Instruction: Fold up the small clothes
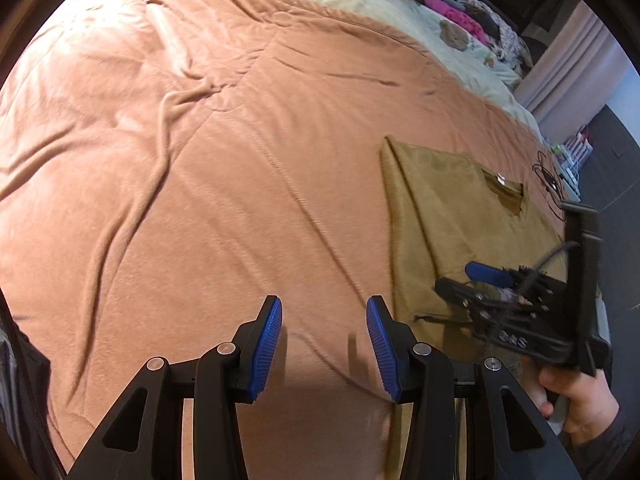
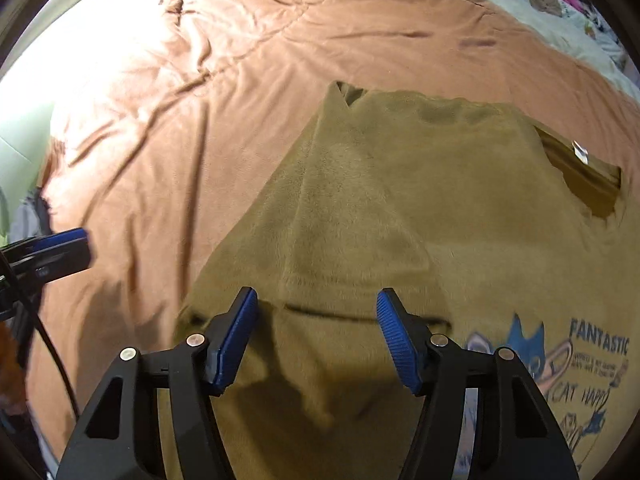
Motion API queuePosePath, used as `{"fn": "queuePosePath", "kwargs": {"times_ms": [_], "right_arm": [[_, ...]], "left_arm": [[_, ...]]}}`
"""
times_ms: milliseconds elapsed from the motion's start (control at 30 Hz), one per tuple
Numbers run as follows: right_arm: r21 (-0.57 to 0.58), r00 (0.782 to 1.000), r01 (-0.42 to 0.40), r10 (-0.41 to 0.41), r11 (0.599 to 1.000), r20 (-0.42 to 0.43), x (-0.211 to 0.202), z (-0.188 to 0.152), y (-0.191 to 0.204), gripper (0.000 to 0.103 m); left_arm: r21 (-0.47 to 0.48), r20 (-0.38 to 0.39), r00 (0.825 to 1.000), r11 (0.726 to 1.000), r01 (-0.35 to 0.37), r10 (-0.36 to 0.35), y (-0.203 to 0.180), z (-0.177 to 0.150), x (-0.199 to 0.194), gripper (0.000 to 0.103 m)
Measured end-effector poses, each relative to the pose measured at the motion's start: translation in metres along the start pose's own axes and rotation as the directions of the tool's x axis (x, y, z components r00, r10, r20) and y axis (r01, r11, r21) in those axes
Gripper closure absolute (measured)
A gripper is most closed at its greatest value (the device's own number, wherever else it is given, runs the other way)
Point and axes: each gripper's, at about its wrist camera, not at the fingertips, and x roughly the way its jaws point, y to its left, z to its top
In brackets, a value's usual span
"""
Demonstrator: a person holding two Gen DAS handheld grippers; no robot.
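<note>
Lying flat on a rumpled salmon-pink blanket [image 2: 168,128], filling the centre and right of the right wrist view: an olive-brown T-shirt [image 2: 460,208]. Showing one sleeve [image 2: 340,200] already folded inward over the body, its hem sitting at centre frame, probably to narrow the shirt into a strip before folding it lengthwise. Peeking out at lower right: a cartoon cat print [image 2: 560,360] with lettering, and at upper right the neck opening [image 2: 580,176] with a small white tag.

Hovering over that folded sleeve: the right gripper [image 2: 316,336], blue pads standing apart with nothing between them, seemingly lining up on the sleeve hem.

Hanging over bare blanket at bottom centre of the left wrist view: the left gripper [image 1: 324,348], likewise parted and holding nothing, staying just off the shirt's near edge, probably waiting to pinch it. Appearing at right of that view: the shirt and a person's hand [image 1: 576,396] holding the other gripper.

Piling up at the far upper right: other clothes [image 1: 460,12], blurred.
</note>
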Motion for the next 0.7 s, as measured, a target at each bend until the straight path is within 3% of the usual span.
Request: {"fn": "queuePosePath", "kwargs": {"times_ms": [67,200,433,700], "right_arm": [[-0.007,0.999,0.042,-0.042,0.999,-0.011,0.013,0.006,0.001,0.055],[0.040,0.999,0.053,-0.053,0.998,0.000,0.016,0.017,-0.007,0.097],[0.153,0.994,0.062,-0.075,0.986,0.080,-0.003,0.030,-0.045,0.099],[0.274,0.996,0.036,-0.059,0.961,0.074,0.004,0.033,-0.088,0.099]], "left_arm": [[-0.006,0.001,1.000,1.000,-0.006,0.006,0.005,0.000,-0.002,0.057],[-0.005,0.004,1.000,1.000,-0.009,0.009,0.004,0.001,-0.003,0.057],[0.019,-0.006,1.000,1.000,0.012,-0.012,-0.012,0.007,0.011,0.057],[0.046,-0.030,0.999,0.998,0.033,-0.032,-0.034,0.018,0.040,0.057]]}}
